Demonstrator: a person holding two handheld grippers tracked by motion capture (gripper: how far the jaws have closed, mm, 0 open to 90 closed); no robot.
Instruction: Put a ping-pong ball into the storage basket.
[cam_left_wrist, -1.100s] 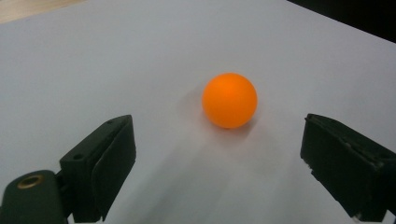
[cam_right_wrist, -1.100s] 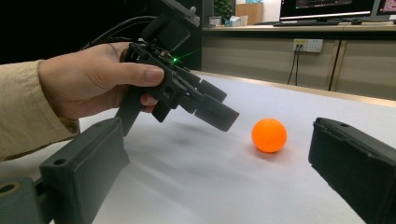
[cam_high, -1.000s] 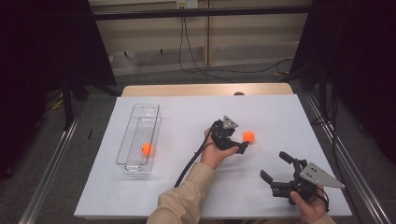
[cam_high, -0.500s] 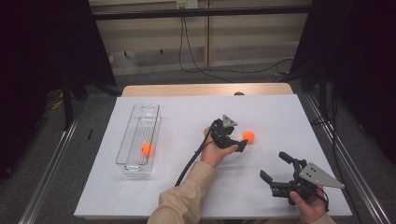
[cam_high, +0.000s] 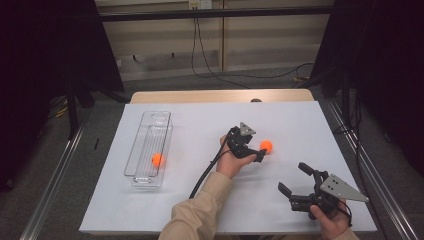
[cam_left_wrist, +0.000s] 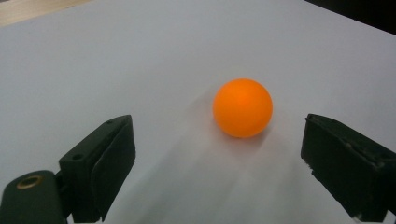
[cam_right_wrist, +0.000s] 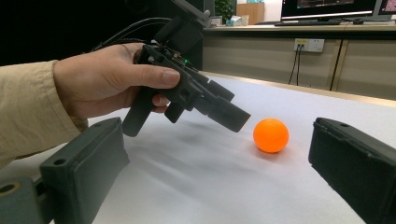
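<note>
left gripper (cam_high: 256, 153) held low over the white table sheet (cam_high: 200, 200), jaws standing wide apart with nothing between the pads; in the left gripper view the orange ball (cam_left_wrist: 243, 107) sits on the sheet just ahead of the two black jaws, roughly centred in the gap but beyond the tips, not touched. in the high view that same ball (cam_high: 266, 146) lies just beside the gripper's tips, near the middle of the table. the person's left hand (cam_high: 233, 159) wraps the gripper body, tan sleeve (cam_high: 200, 215) coming in from the bottom edge, cable trailing back along the forearm.

right gripper (cam_high: 295, 187) rests near the table's near right corner, well apart from the ball, jaws also spread wide and empty; grey three-cornered plate on top. its own view looks across the sheet at the left gripper (cam_right_wrist: 229, 116) tilted downward toward the ball (cam_right_wrist: 271, 135).

clear tray (cam_high: 150, 150) lies lengthwise on the left part of the sheet, well apart from both grippers. second orange ball (cam_high: 157, 159) sits inside it, toward its near end.
</note>
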